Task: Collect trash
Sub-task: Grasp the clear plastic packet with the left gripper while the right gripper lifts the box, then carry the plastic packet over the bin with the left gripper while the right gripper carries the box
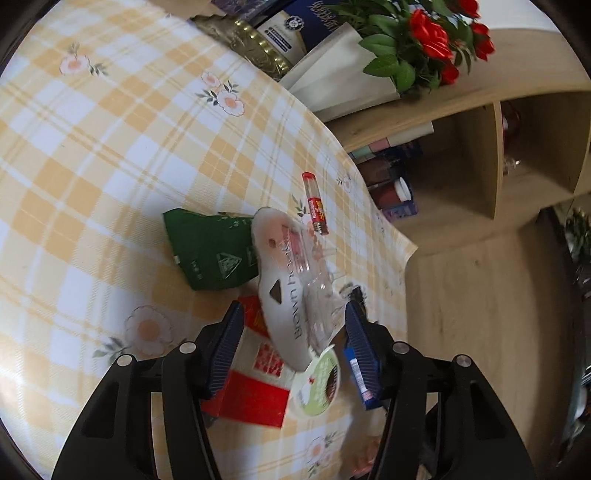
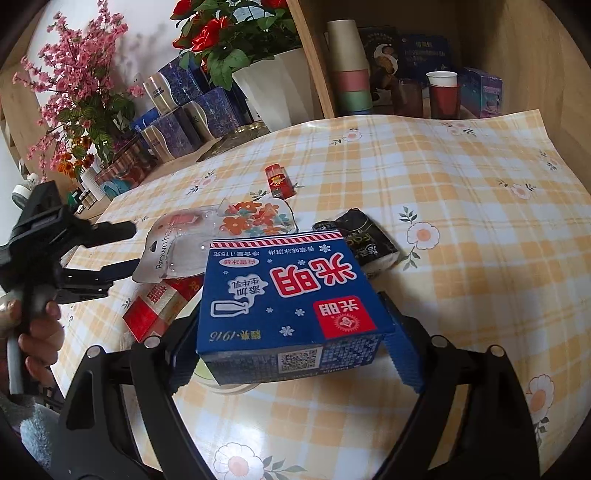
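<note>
Trash lies in a pile on the yellow checked tablecloth. My left gripper is open, its fingers on either side of a white and clear blister pack that lies on a red box and a round lid. A green packet and a red tube lie beyond. My right gripper is shut on a blue ice cream carton and holds it above the table. A black wrapper, a floral wrapper, the blister pack and the red box lie behind it.
Potted red roses, pink flowers and blue boxes stand along the table's far side. A wooden shelf holds stacked paper cups. The table edge drops to a wooden floor.
</note>
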A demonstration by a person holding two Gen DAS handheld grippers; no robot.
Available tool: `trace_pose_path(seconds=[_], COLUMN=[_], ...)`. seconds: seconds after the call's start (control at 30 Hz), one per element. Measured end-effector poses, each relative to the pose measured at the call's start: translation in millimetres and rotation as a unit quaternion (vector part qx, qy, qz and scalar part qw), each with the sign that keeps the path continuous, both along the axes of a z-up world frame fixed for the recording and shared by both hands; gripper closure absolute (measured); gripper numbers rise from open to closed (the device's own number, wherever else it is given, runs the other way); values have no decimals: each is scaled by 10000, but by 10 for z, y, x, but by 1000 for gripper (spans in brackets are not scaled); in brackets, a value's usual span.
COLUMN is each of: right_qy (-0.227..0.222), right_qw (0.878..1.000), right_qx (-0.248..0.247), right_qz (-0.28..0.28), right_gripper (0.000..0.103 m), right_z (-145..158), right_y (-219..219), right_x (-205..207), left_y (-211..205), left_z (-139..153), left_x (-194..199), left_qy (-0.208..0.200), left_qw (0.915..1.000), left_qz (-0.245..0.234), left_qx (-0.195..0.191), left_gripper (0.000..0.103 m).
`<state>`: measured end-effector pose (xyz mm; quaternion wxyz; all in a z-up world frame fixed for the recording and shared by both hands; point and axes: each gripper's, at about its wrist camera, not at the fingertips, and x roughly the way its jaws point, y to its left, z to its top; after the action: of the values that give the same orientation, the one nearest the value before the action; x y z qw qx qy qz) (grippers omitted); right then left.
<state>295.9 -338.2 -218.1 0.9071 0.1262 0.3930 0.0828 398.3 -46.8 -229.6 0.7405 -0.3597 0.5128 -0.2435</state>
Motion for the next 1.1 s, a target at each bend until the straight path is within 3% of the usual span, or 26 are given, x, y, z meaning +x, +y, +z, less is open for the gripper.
trace_pose_path(seconds=[0.1, 0.3, 0.37, 0.4, 0.43, 0.53, 0.83, 1.1], right_qy=[4, -27, -10, -7, -10, -50, -313, -539], right_qw=[10000, 10000, 10000, 10000, 10000, 10000, 9995, 9984], right_qx=[-7, 59, 57, 55, 45, -18, -42, 115], right_qz=[13, 12, 15, 22, 31, 30, -79, -144], right_gripper=[19, 19, 19, 19, 19, 20, 20, 20], right_z=[-6, -15, -22, -21, -16, 24, 248, 527], right_y=[0, -3, -4, -3, 1, 15, 16, 42], right_x=[8, 9, 5, 2, -3, -21, -187, -458], left_y=[-58, -136, -185, -203, -220, -223, -370, -237], left_z=[-40, -116, -160, -182, -197, -153, 550, 1172], left_x=[76, 206, 257, 271, 281, 243, -11, -400], left_qy=[83, 121, 141, 173, 186, 38, -1037, -1629], left_qw=[9995, 9997, 9996, 9995, 9994, 9993, 9914, 9813], left_qz=[-106, -119, -216, -243, -274, -316, -645, -692], left_qx=[-286, -155, -95, -80, -84, -184, 465, 758], left_gripper=[48, 50, 69, 73, 88, 98, 102, 102])
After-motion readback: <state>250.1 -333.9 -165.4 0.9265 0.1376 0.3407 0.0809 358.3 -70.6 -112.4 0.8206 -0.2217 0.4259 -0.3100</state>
